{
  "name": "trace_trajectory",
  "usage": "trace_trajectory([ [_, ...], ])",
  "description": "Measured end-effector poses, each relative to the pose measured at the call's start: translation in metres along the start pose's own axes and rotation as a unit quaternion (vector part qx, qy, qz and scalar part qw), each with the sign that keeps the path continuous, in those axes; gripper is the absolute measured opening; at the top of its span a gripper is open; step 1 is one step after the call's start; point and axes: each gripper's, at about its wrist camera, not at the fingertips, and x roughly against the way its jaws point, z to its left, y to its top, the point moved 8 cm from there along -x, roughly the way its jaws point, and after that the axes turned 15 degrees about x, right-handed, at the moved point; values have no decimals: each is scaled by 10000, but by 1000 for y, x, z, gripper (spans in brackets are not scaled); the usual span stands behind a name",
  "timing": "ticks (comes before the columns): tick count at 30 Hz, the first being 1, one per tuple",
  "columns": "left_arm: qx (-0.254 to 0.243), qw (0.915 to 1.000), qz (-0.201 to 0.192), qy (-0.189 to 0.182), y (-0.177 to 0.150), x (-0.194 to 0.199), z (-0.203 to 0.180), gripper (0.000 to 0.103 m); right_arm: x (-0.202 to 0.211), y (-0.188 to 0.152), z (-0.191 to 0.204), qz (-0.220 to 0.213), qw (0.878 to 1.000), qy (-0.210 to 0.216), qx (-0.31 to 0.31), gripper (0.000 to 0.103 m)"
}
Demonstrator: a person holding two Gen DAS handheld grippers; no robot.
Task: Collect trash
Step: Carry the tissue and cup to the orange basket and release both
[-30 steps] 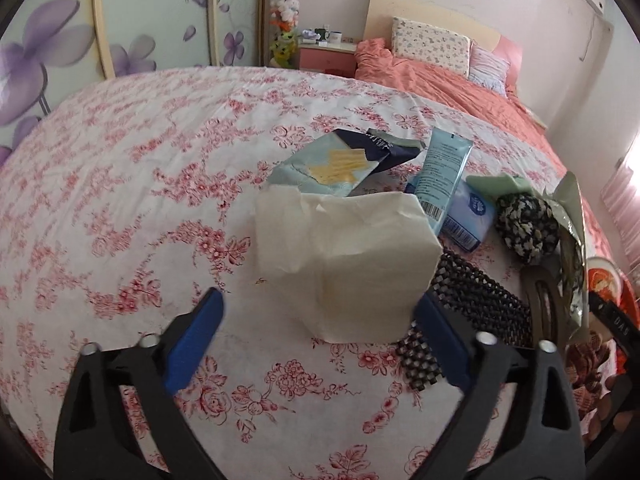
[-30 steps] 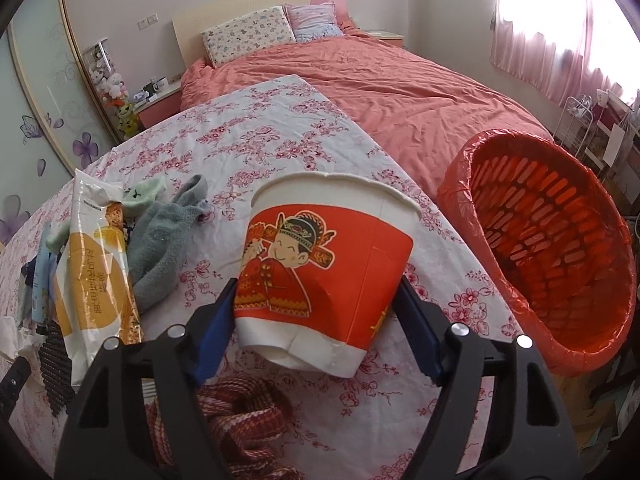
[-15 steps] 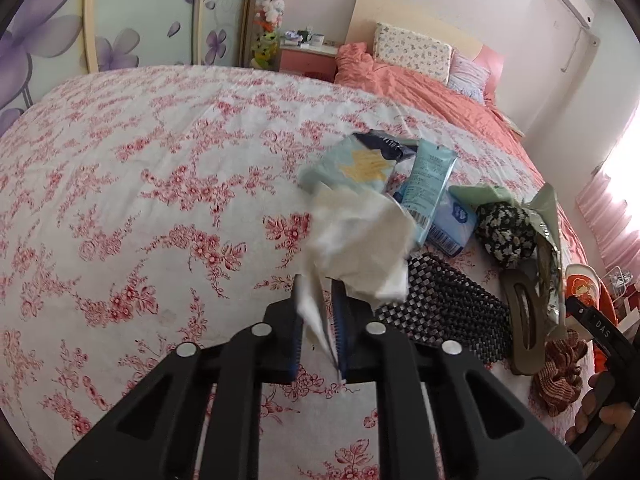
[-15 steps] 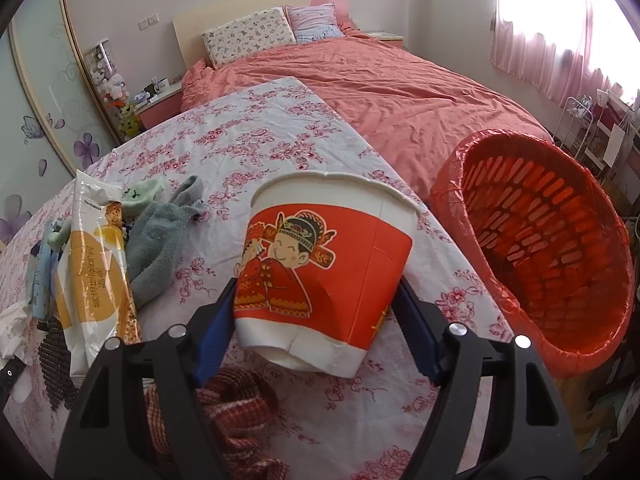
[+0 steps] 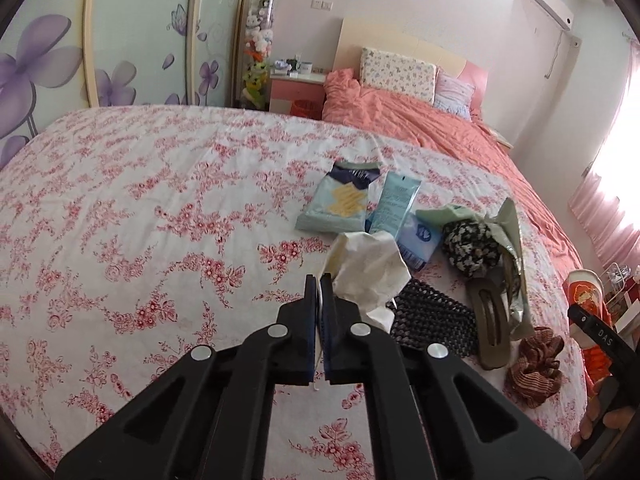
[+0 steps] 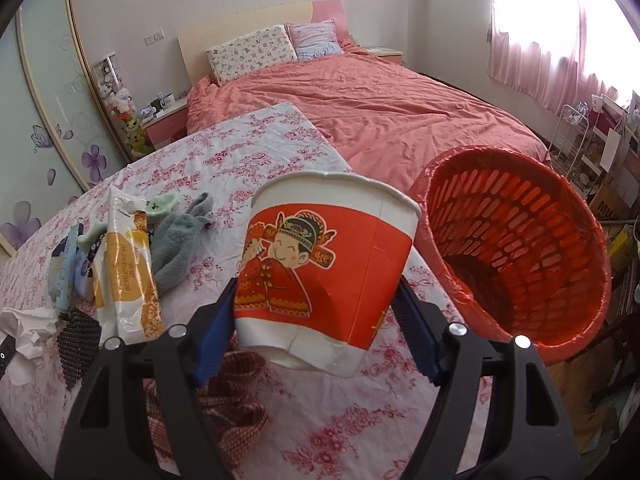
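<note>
A: What differs from a second ago?

B: The left gripper (image 5: 319, 280) stood wide around the tissue (image 5: 370, 270) then; its jaws have since closed to a narrow slit, pinching the crumpled tissue by one edge, and it sits higher over the bed. The right gripper (image 6: 316, 300) is unchanged, clamped on the red paper cup (image 6: 326, 270), though the cup has drifted a little toward the red basket (image 6: 516, 248) at 3 o'clock.

A: And the bed?

B: A floral sheet (image 5: 160, 208) covers the near part, a salmon duvet (image 6: 380, 116) the far part. At 12 o'clock from the tissue lie a snack packet (image 5: 340, 202) and a blue tube (image 5: 394, 204); at 3 o'clock, a black woven pouch (image 5: 434, 320), touching it.

A: The room?

B: Wardrobe doors with purple flowers (image 5: 36, 64) at 10 o'clock, pink curtains (image 6: 560, 40) at the window.
</note>
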Motion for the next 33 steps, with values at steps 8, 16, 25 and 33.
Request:
trace_trajectory([
  [8,-21,9994,-244,-224,7,29,-15,2,28,1,-7,-212,9998,69,-3,73],
  [16,-161,9972,-353,-637,9,50,-57,2,65,4,-28,-553,9984,78,-109,73],
  [25,-503,9903,-216,-1279,-11,60,-134,2,98,-2,-71,-792,9962,-77,-343,73],
  [33,-916,9788,104,-1830,-44,54,-207,2,112,-10,-125,-939,9931,-335,-622,73],
])
